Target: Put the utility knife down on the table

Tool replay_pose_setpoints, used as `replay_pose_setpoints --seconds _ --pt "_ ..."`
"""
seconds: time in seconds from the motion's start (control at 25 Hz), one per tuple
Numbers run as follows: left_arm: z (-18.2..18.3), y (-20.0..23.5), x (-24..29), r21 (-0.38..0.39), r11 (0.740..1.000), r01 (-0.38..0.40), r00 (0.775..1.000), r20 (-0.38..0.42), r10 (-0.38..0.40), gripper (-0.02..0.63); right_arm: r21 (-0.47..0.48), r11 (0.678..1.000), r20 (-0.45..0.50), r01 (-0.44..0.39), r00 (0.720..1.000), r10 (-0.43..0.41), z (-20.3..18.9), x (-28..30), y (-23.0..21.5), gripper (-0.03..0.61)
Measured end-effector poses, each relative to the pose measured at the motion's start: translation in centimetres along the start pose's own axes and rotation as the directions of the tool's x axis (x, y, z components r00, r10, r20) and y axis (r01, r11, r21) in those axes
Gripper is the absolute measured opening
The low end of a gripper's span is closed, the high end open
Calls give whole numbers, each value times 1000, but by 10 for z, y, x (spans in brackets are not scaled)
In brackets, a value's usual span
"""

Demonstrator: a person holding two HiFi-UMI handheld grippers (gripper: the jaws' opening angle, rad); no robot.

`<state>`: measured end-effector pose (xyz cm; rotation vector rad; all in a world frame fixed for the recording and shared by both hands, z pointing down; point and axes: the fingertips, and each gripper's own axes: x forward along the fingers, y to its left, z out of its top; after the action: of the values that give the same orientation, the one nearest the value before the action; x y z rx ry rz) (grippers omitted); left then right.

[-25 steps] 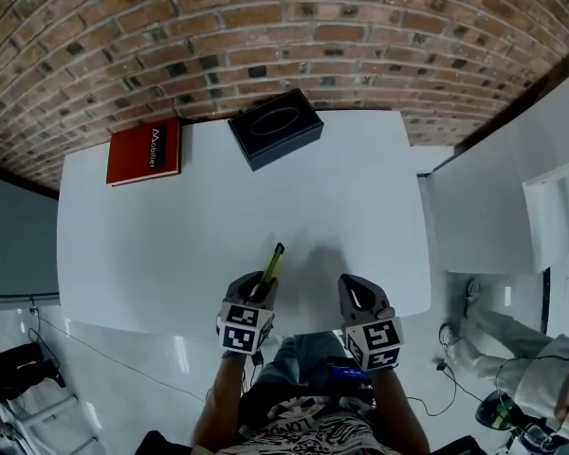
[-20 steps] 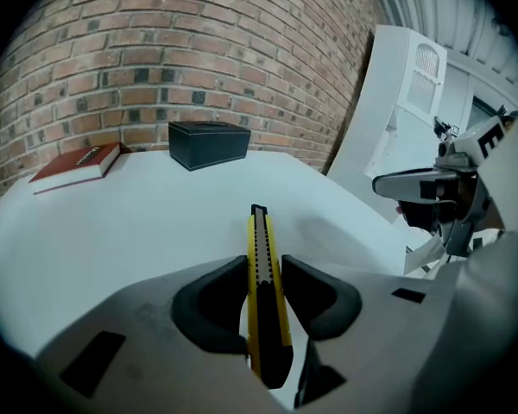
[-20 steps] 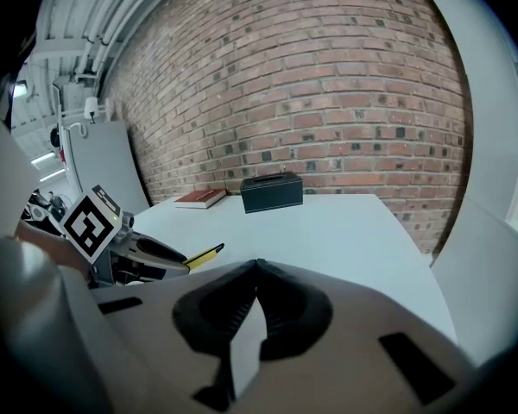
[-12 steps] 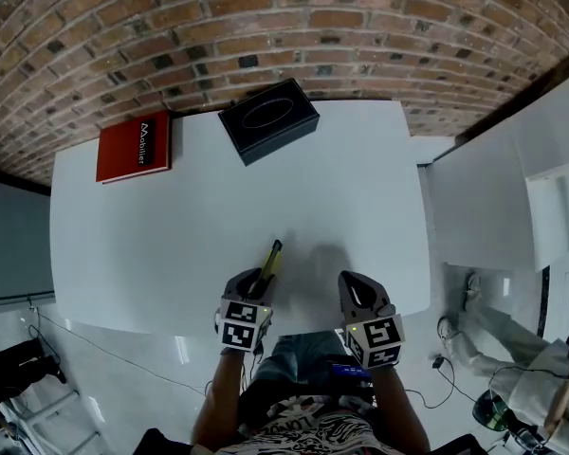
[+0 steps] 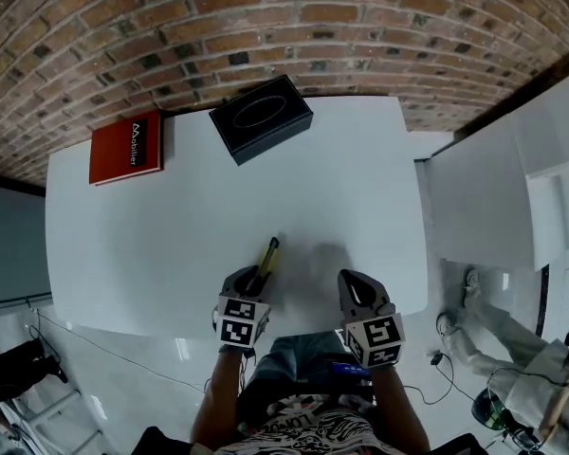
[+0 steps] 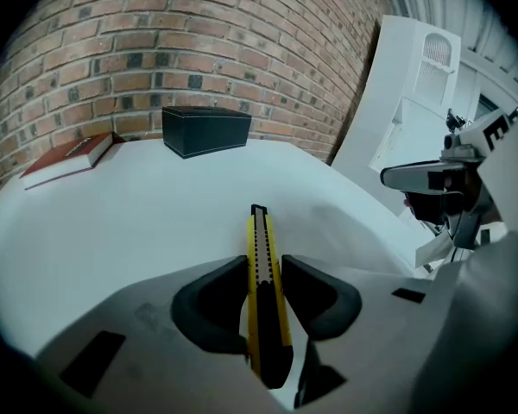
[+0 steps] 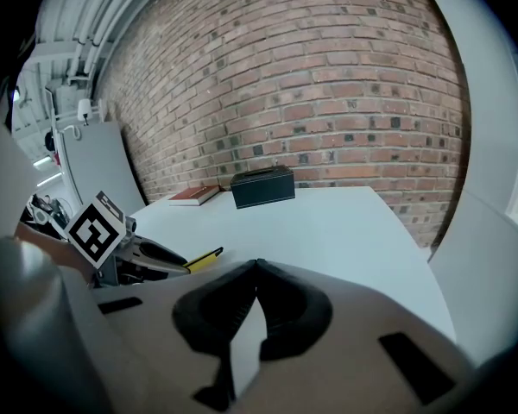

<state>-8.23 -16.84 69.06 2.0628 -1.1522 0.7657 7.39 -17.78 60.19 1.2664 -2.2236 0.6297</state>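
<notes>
The left gripper [image 6: 263,272] is clamped on the knife [image 6: 258,248]. Its two dark pads press the yellow handle from either side, with only the width of the body between them. The butt end sits back between the jaws and the rest sticks out past them.

The knife's long axis runs near to far. Its black tip points away from the person, toward the wall, and in the head view it slants a little to the right [image 5: 267,257]. It is over the near edge of the table [image 5: 171,226], left of centre. Whether the tip touches the tabletop cannot be told.

The right gripper [image 7: 256,266] has its jaws together, tips meeting, with nothing between them. It is near the table's front edge, just right of the left gripper [image 5: 249,289].

Well apart from both, at the far side of the table, are a black box [image 5: 261,118] and, to its left, a red book [image 5: 125,147].
</notes>
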Motion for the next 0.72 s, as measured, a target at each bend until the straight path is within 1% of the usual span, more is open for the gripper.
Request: replay_pose_setpoints --seconds 0.24,0.56,0.72 --pt "1 -3 4 -5 1000 0 1000 -3 -1 129 4 1000 0 0 1000 0 1 -1 -6 0" --pt "-8 -7 9 39 999 -17 999 -39 18 129 19 1000 9 11 1000 -11 -1 -10 -14 0" --pt "-8 -8 10 49 998 -33 999 -36 35 127 31 999 25 18 1000 -19 0 -15 -18 0"
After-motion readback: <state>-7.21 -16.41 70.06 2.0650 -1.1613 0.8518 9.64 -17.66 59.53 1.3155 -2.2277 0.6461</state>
